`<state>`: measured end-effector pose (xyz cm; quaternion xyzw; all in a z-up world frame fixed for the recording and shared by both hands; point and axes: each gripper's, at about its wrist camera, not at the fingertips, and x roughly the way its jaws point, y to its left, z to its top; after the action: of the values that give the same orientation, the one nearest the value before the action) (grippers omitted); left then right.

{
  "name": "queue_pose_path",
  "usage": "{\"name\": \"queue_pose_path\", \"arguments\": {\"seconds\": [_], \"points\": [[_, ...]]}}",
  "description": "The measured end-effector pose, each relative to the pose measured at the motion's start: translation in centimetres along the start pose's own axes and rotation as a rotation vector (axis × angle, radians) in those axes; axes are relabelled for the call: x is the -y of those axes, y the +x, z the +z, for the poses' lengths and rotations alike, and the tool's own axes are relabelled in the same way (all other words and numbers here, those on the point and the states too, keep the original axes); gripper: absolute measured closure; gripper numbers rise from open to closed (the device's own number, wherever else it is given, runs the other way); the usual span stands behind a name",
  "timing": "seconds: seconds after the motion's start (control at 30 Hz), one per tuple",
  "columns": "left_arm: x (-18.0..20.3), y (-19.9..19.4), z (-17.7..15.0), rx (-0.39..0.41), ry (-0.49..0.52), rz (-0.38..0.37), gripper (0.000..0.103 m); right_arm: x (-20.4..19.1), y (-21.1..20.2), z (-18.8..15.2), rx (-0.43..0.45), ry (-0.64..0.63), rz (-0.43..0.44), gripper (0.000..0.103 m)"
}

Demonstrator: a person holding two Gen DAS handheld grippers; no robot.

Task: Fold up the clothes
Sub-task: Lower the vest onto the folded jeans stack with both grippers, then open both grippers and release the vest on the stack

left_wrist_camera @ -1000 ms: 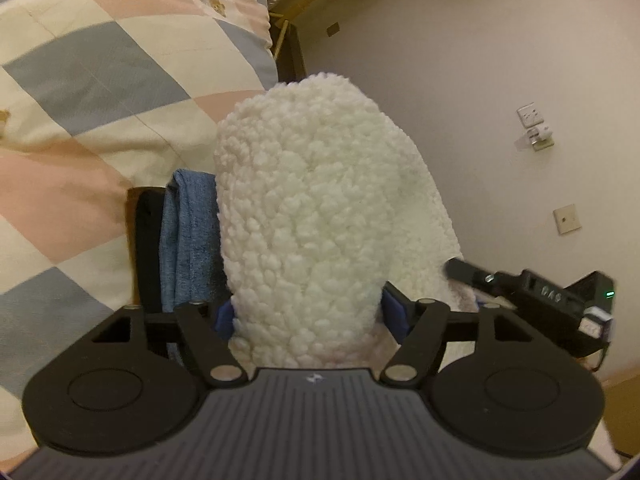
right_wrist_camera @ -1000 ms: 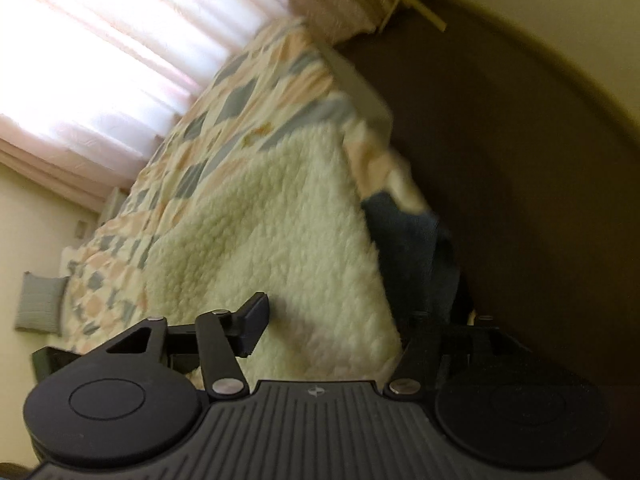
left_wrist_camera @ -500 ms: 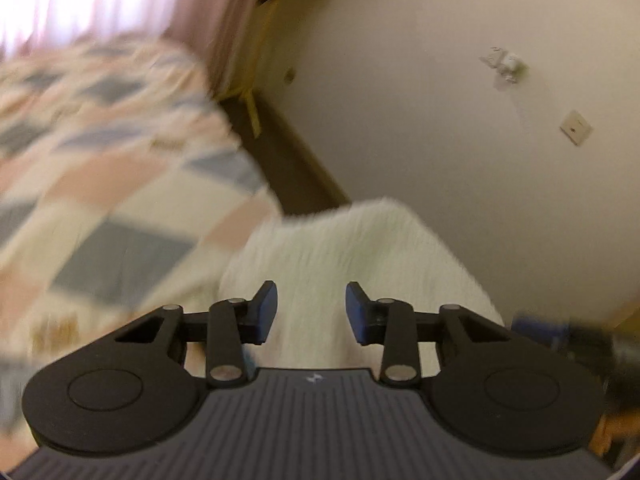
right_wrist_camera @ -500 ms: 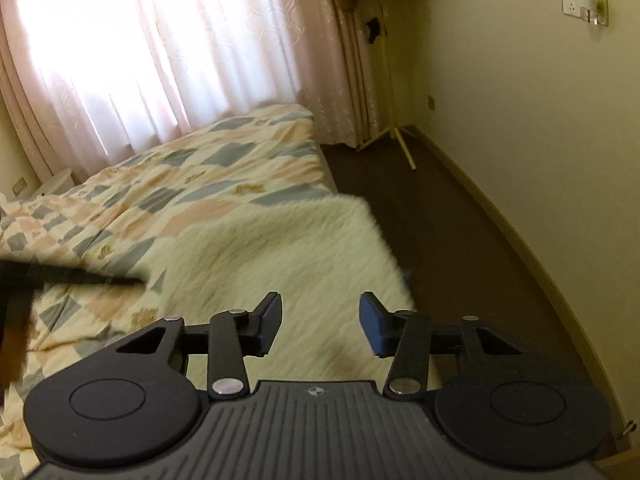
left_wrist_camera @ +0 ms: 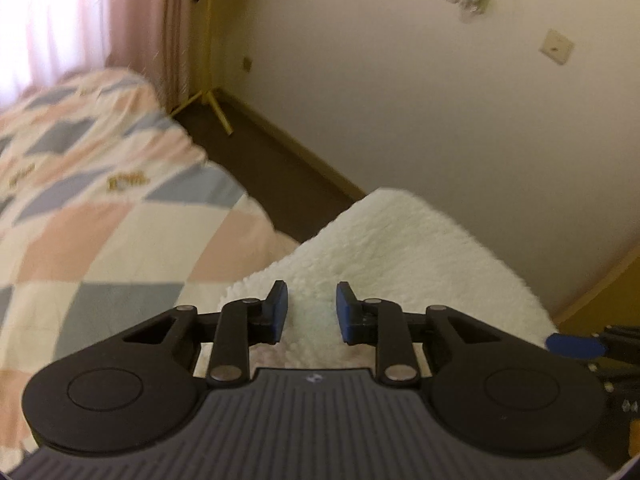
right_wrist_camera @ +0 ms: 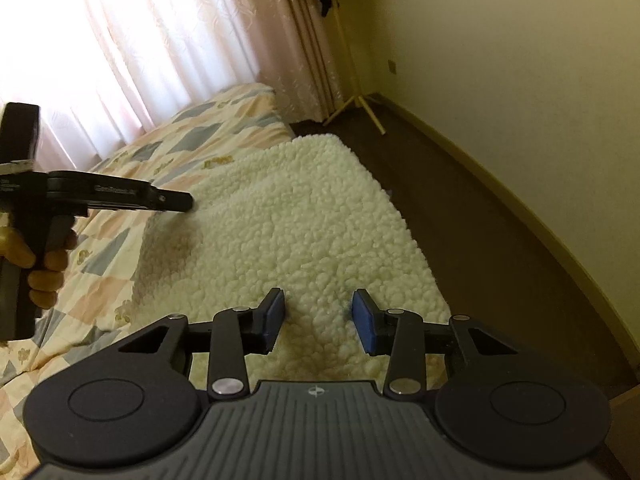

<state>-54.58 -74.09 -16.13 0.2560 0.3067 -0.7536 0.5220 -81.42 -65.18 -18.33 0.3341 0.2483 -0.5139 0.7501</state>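
A folded white fleece garment lies flat at the right edge of the bed, also in the left wrist view. My left gripper is open and empty just above the garment's near edge. My right gripper is open and empty over the garment's near end. In the right wrist view the left gripper shows side-on at the left, its tip at the garment's left edge.
The patchwork quilt covers the bed. Dark floor runs along the bed's right side up to the cream wall. A pale tripod stand stands by the pink curtains in the far corner.
Both grippers have let go of the fleece and opened. The fleece, held up a second ago, now lies flat on the bed, covering the blue garment. Both grippers pulled back above it.
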Motion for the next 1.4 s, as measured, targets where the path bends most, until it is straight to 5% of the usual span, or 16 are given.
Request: {"name": "queue_pose_path", "arguments": {"seconds": [0.17, 0.3, 0.5, 0.67, 0.87, 1.1, 1.4], "points": [[1.8, -2.6, -2.0, -0.024, 0.078, -0.008, 0.082, -0.4, -3.3, -0.7, 0.044, 0.018, 0.024, 0.062], [2.1, -0.6, -4.2, -0.108, 0.038, 0.023, 0.081, -0.9, -3.0, -2.0, 0.002, 0.024, 0.004, 0.062], [3.4, -1.5, -4.0, -0.121, 0.022, 0.069, 0.081, -1.4, -2.8, -2.9, -0.031, 0.023, -0.008, 0.062], [5.8, -4.2, -3.6, -0.136, 0.031, 0.131, 0.064, -1.6, -4.7, -2.2, -0.004, 0.02, -0.015, 0.061], [8.1, -6.7, -3.7, -0.156, 0.049, 0.192, 0.048, -1.2, -5.8, -1.7, 0.0, 0.071, -0.013, 0.045], [8.9, -8.8, -3.8, -0.145, 0.084, 0.171, 0.038, -2.4, -7.8, -1.7, 0.031, 0.108, -0.059, 0.024], [8.4, -10.7, -5.1, -0.16, 0.15, 0.131, 0.031, -6.0, -10.1, -3.7, 0.02, 0.161, -0.148, 0.015]]}}
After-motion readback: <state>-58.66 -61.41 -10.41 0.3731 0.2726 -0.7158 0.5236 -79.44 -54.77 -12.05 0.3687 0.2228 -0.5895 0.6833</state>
